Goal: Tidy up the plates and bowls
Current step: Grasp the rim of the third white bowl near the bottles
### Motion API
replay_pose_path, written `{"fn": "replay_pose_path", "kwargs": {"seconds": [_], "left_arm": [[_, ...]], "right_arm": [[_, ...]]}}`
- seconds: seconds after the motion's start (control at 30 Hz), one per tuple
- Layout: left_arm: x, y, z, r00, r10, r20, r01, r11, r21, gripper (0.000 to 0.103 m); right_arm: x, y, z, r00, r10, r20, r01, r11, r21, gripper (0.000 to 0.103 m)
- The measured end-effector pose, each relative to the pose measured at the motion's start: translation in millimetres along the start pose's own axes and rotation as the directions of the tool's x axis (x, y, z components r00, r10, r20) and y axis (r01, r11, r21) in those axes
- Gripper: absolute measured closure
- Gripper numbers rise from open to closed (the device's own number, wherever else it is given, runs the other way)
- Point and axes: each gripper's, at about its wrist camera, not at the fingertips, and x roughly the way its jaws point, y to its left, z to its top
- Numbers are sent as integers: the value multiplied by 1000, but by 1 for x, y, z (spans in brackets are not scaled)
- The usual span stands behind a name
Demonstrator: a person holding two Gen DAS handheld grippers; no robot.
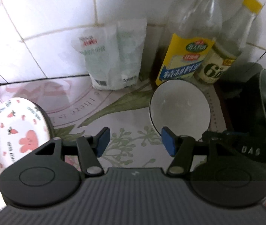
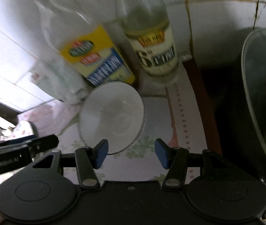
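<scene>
A white bowl (image 1: pixel 179 108) with a thin dark rim stands upright on the flowered tablecloth, just beyond my left gripper (image 1: pixel 135 142) and a little to its right. That gripper is open, with only cloth between its blue pads. A white plate (image 1: pixel 10 129) with pink strawberry and bear prints lies at the far left. In the right wrist view the same bowl (image 2: pixel 112 116) sits just beyond my right gripper (image 2: pixel 132 152), slightly left of it. The right gripper is open and holds nothing. The left gripper's dark body (image 2: pixel 16 155) shows at that view's left edge.
Two clear bottles (image 1: pixel 187 56) (image 1: pixel 224 50) with yellow labels and a white packet (image 1: pixel 114 56) stand against the tiled wall behind the bowl. A dark metal pot (image 2: pixel 262 97) stands on its side at the right. The tablecloth (image 1: pixel 87 116) stretches between plate and bowl.
</scene>
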Motion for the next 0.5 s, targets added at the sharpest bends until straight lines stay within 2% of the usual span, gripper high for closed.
{"fn": "replay_pose_path", "kwargs": {"seconds": [0.13, 0.27, 0.37, 0.4, 0.43, 0.47, 0.5], "left_arm": [[22, -4, 1, 999, -3, -32, 3, 1000, 2, 44], [39, -3, 5, 998, -3, -60, 3, 1000, -7, 44], [48, -1, 9, 997, -33, -76, 31, 999, -29, 51], [49, 0, 10, 995, -50, -85, 47, 998, -39, 64], [50, 1, 11, 992, -76, -96, 71, 996, -56, 84], [52, 1, 13, 988, -104, -114, 96, 992, -75, 89], [54, -1, 14, 985, -110, -136, 100, 992, -78, 94]], "right_arm": [[15, -10, -1, 999, -15, -29, 15, 999, 29, 43], [22, -14, 3, 999, 4, -32, -2, 998, 57, 43], [28, -13, 7, 999, -6, -34, 8, 999, 53, 43], [30, -12, 8, 999, -3, -36, 5, 999, 52, 43], [32, -11, 9, 999, 0, -39, 3, 998, 55, 49], [34, -11, 10, 999, 9, -44, -6, 998, 63, 55], [36, -11, 10, 998, 30, -55, -26, 997, 69, 72]]}}
